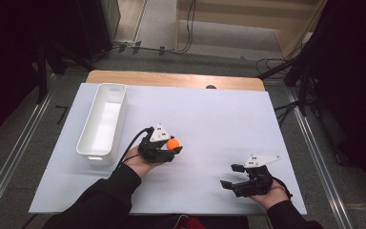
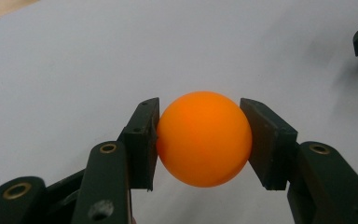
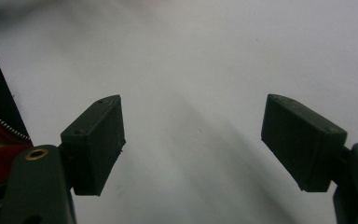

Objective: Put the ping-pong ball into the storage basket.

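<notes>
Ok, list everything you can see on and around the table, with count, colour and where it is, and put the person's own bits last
Ball: one, orange, clamped between the pads of the left hand-held gripper, near the middle of the sheet.
Bin: one, white, long and rectangular, open top, at the left side of the sheet; whether anything lies in it cannot be told.
Sheet: one, white, covering most of the table.
Table: one, light wood, a strip showing along the far edge.
Cables: several, black, on the floor beyond the table.
Left hand-held gripper: one, black, shut on the ball.
Right hand-held gripper: one, black, jaws wide apart, nothing between them, at the near right.
Sleeves: two, black, at the bottom edge.
</notes>
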